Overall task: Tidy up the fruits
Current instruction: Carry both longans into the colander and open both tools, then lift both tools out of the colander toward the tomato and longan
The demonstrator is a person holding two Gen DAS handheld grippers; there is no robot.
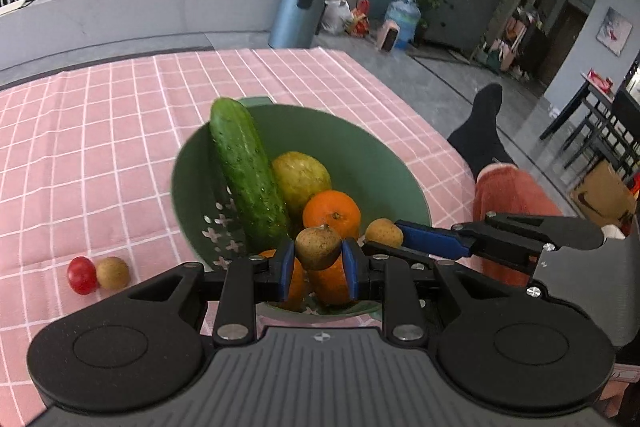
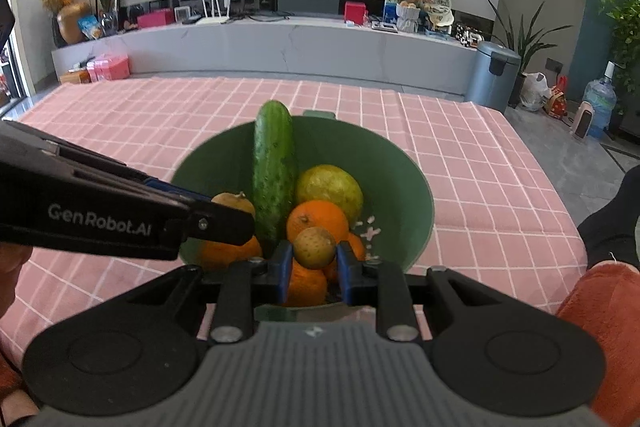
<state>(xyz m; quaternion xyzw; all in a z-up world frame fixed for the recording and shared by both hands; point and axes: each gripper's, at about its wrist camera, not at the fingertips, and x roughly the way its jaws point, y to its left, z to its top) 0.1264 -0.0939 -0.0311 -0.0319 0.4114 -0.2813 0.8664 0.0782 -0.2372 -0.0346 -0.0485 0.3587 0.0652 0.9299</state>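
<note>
On the pink cloth at eight o'clock from the green bowl [image 1: 392, 163], a red tomato [image 1: 82, 275] and a brown fruit [image 1: 113, 271] wait. The left gripper [image 1: 318, 269] squeezes one small brown fruit [image 1: 318, 246] over the bowl's fruits; the right gripper [image 2: 313, 269] squeezes another [image 2: 314, 247]. The left one reads "GenRobot.AI".

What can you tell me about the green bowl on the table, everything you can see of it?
The green bowl is a deep, round colander of matte, plastic-looking material, with cross-shaped drain holes in its wall and a small tab handle on its far rim. It stands upright on the pink checked tablecloth. Inside lie a cucumber leaning on the far wall with its tip above the rim, a yellow-green fruit and several oranges. Both hand-held grippers hover above its near side.
</note>
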